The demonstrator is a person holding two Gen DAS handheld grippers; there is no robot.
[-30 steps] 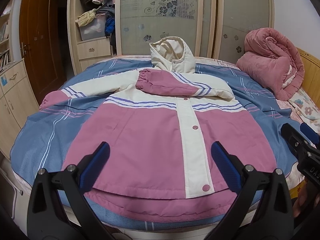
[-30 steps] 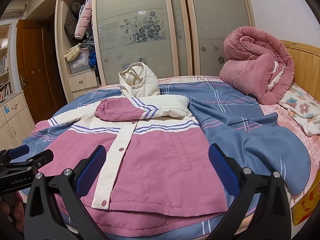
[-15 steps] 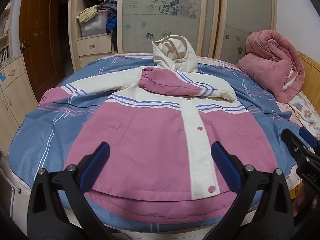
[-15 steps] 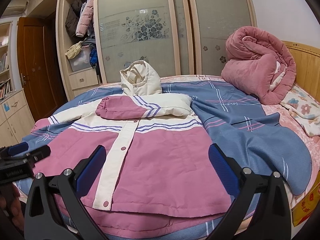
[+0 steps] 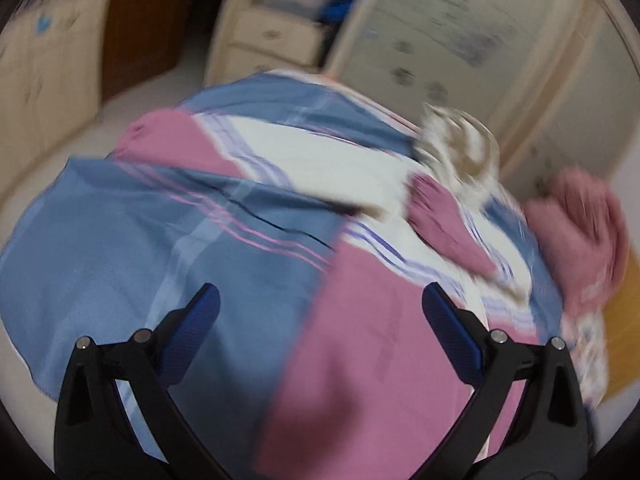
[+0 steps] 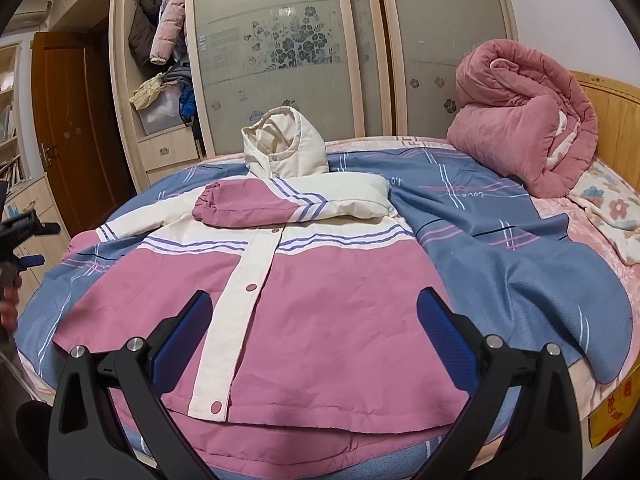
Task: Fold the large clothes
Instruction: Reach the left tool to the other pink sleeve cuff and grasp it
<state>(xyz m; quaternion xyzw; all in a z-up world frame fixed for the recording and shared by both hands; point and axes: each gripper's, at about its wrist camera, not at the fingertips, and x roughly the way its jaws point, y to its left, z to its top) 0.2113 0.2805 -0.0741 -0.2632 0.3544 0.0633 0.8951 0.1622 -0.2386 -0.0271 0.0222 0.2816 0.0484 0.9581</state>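
A: Where does the jacket (image 6: 280, 312) lie?

B: Flat on the bed (image 6: 500, 264), front side up, on a blue striped bedspread (image 6: 520, 280). The body is pink below and cream above, with purple stripes and a cream snap placket (image 6: 240, 312) running down the middle. The cream hood (image 6: 284, 148) stands at the far end.

A: And the sleeves?

B: One sleeve (image 6: 280, 204) is folded across the chest, its pink cuff pointing toward the wardrobe side. The other sleeve (image 5: 208, 148) stretches out sideways over the bedspread; the left wrist view shows it, though that view is badly blurred.

A: What of the right hand-held gripper (image 6: 312, 320)?

B: It hovers above the hem, its two blue-padded fingers (image 6: 444, 328) wide apart, holding nothing.

A: The left one?

B: The left hand-held gripper (image 5: 320, 320) also has its fingers spread apart and empty. It sits over the edge of the jacket's body, with bedspread under one finger and pink fabric under the other. In the right wrist view it appears at the far left edge (image 6: 20, 236), well apart from the jacket.

A: Anything else on the bed?

B: A rolled pink quilt (image 6: 524, 136) near the wooden headboard (image 6: 612, 112), and a wardrobe (image 6: 288, 52) with frosted floral doors behind.
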